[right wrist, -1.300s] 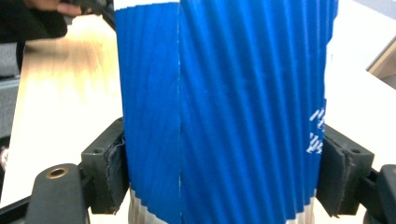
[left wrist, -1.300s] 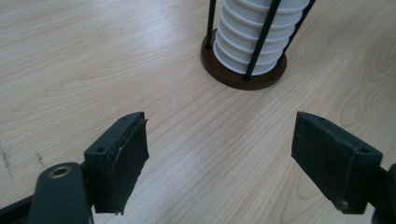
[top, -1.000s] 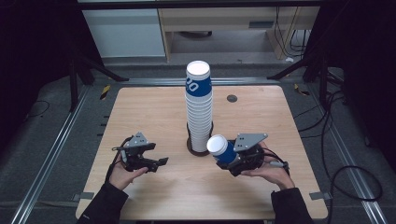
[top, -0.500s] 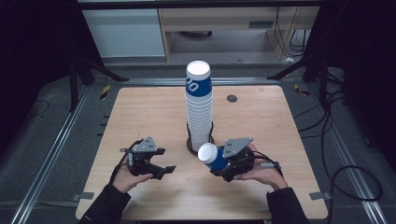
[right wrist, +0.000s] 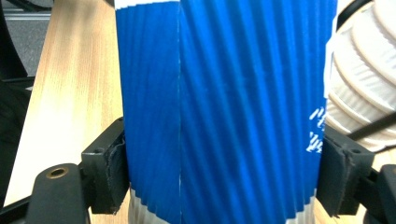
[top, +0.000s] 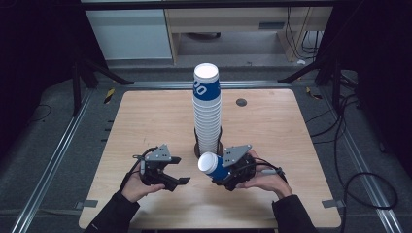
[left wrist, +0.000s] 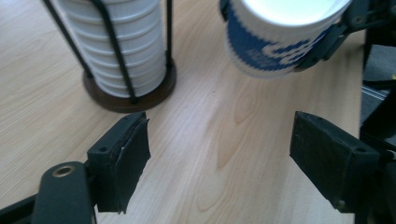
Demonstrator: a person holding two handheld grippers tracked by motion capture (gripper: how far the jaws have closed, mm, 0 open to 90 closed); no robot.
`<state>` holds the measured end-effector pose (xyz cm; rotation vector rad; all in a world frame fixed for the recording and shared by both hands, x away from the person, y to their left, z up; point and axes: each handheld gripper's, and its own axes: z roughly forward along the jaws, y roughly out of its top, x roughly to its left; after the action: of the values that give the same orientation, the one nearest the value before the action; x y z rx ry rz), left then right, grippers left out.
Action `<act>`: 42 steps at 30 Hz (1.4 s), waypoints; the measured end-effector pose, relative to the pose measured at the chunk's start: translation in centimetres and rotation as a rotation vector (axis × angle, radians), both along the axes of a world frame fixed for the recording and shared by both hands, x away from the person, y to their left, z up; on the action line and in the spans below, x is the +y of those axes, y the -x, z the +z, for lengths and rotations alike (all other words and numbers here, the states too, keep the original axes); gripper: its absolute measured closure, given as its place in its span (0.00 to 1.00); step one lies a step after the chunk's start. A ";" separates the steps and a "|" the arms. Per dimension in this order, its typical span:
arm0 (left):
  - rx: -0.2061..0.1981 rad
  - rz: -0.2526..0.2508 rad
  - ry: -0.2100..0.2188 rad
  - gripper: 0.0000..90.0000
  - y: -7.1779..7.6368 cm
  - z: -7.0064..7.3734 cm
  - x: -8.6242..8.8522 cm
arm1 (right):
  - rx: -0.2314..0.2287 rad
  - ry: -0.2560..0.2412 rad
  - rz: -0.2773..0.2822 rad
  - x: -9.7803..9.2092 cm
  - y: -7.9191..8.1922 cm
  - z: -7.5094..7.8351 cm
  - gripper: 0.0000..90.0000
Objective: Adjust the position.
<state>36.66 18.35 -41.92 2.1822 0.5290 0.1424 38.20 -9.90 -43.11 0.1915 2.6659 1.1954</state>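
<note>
**High view: one cup off the stack, handover pending**

Right hand-held gripper (top: 224,171) clamps a blue paper cup (top: 213,165) tilted above the table (top: 136,121), beside the cup stack (top: 207,111) in its wire holder. Left hand-held gripper (top: 176,177) waits nearby, jaws spread, empty. Placing the cup remains, I judge.

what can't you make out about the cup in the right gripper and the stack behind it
- Blue paper cup, right gripper view: top and bottom cut off by the frame edges; its body hides much of the table behind.
- Same cup, left gripper view: rim cut off by the top edge; white lettering blurred, unreadable.
- Cup stack, high view: print on the top cup too small to read; cup count unclear.
- Stack holder base, high view: mostly hidden by the held cup.
</note>
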 end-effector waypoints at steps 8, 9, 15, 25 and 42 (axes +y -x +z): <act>0.019 -0.062 0.006 0.21 0.1 0.3 -1.4 | 0.000 0.039 0.049 1.4 0.2 -0.6 0.22; 0.020 -0.067 0.004 0.21 0.2 0.3 -1.6 | -0.001 0.041 0.057 1.6 0.2 -0.7 0.22; 0.011 -0.087 -0.013 0.20 0.5 0.5 -2.4 | 0.011 0.073 0.071 2.4 0.3 -1.2 0.22; 0.027 -0.104 -0.044 0.21 0.6 0.1 -3.3 | 0.010 0.112 0.099 3.7 0.6 -1.8 0.22; 0.053 -0.097 -0.079 0.27 0.6 -0.6 -4.0 | 0.005 0.148 0.127 5.0 1.1 -2.2 0.22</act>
<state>36.07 14.39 -42.56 2.2893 0.4522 0.0544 37.14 -4.88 -45.35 0.0022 2.7927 1.0266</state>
